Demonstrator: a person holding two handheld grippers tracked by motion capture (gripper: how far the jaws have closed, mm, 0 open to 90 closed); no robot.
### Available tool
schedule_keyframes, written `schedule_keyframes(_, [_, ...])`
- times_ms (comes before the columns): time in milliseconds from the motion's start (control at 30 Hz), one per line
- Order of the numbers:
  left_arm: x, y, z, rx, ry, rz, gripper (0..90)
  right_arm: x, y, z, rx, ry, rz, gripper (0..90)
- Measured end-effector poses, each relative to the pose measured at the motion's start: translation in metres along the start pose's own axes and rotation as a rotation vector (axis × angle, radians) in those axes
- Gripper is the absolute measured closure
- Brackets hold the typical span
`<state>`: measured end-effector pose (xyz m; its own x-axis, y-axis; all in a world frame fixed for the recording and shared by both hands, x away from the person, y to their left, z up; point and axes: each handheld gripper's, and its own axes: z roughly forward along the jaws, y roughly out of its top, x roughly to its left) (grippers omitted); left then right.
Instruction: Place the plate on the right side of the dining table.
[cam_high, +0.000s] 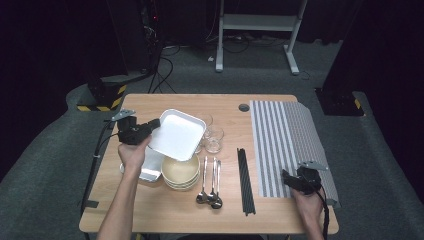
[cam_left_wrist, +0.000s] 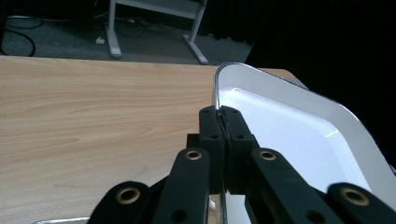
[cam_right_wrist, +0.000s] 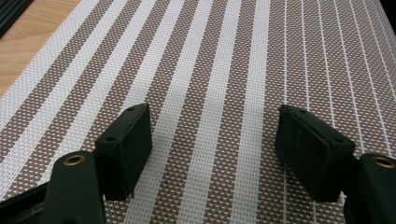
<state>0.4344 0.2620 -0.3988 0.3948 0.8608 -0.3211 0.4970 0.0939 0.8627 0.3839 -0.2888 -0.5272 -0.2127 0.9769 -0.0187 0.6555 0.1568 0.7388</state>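
Left gripper (cam_left_wrist: 223, 114) clamped on rim of white tray (cam_high: 177, 134), tray lifted and tilted over stacked bowls (cam_high: 181, 171). Right gripper (cam_right_wrist: 212, 154) jaws apart, empty, over striped placemat (cam_right_wrist: 224, 60).

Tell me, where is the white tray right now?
In the high view the white tray is lifted and tilted at the table's left, above the bowls and beside the glasses, its rim clamped in the left gripper.
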Motion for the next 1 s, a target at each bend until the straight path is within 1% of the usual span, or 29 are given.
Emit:
schedule_keyframes(267, [-0.01,0.003,0.006,0.006,-0.017,0.02,88.8,0.001,0.0,0.0,-0.001,-0.003,0.001,28.1])
schedule_keyframes(467, [-0.014,0.003,0.01,-0.001,-0.036,0.007,88.8,0.0,0.0,0.0,0.0,0.001,-0.002,27.8])
schedule_keyframes(633, [-0.016,0.0,0.014,0.01,-0.035,0.014,88.8,0.0,0.0,0.0,0.0,0.002,-0.002,27.7])
schedule_keyframes(833, [-0.019,-0.001,0.016,0.014,-0.046,0.015,88.8,0.0,0.0,0.0,0.0,0.001,-0.003,27.9])
schedule_keyframes(900, [-0.021,-0.001,0.017,0.018,-0.046,0.025,88.8,0.0,0.0,0.0,-0.001,0.001,-0.003,27.9])
schedule_keyframes(1000, [-0.024,-0.001,0.02,0.02,-0.065,0.023,88.8,0.0,0.0,0.0,0.0,0.001,-0.002,27.9])
